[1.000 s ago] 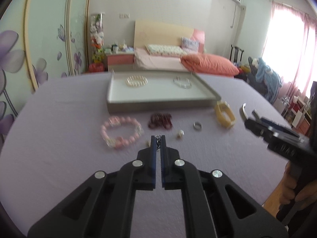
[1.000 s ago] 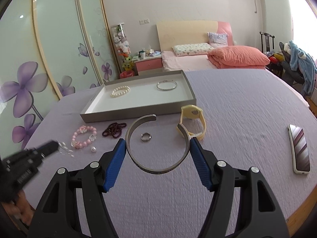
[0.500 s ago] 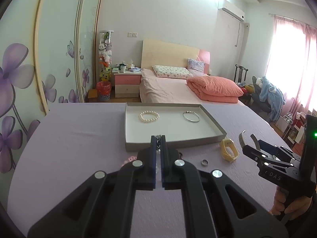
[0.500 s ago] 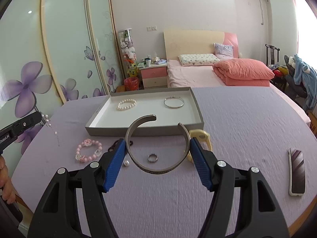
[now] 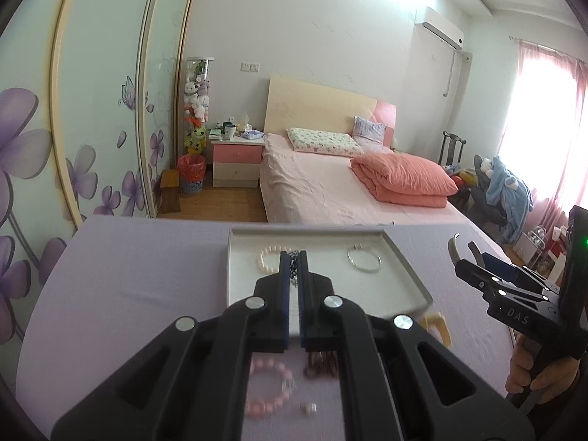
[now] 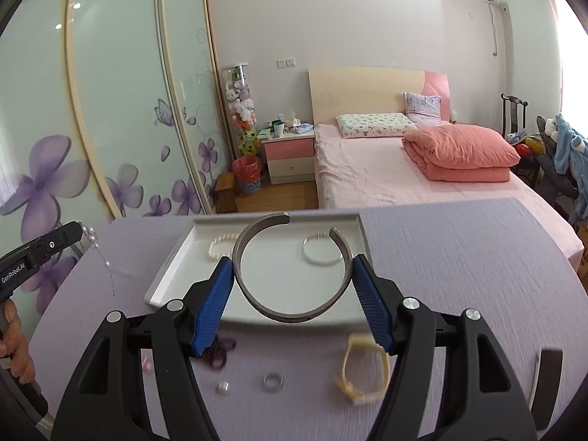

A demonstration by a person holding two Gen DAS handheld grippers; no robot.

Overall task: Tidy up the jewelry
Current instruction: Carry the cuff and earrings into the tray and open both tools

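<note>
My right gripper (image 6: pixel 294 286) is clamped across a wide open silver cuff (image 6: pixel 290 268), the blue pads pressing its two sides, with the gap in the cuff facing away from me. I hold it in the air above the near part of the white tray (image 6: pixel 172 261), which sits on the lilac tablecloth (image 6: pixel 459 257).

My left gripper (image 5: pixel 293 268) is pinched tight on a thin beaded chain (image 5: pixel 293 266); in the right wrist view that chain (image 6: pixel 96 246) dangles from the tips with small pearls along it and a fine tail hanging down. From my own left camera only a dark beaded bit shows between the pads, so its shape is hard to tell there.

In the tray lie a pearl bracelet (image 6: pixel 217 248) on the left and a thin silver bangle (image 6: pixel 321 253) on the right, well apart.

On the cloth in front of the tray, blurred, are a pink bead bracelet (image 5: pixel 270 391), a dark red bead bracelet (image 5: pixel 323 365), a small silver ring (image 6: pixel 272 382), a tiny pale bead (image 6: pixel 223 386) and a yellow bangle (image 6: pixel 364 367). A phone (image 6: pixel 547 386) lies at the far right edge.
</note>
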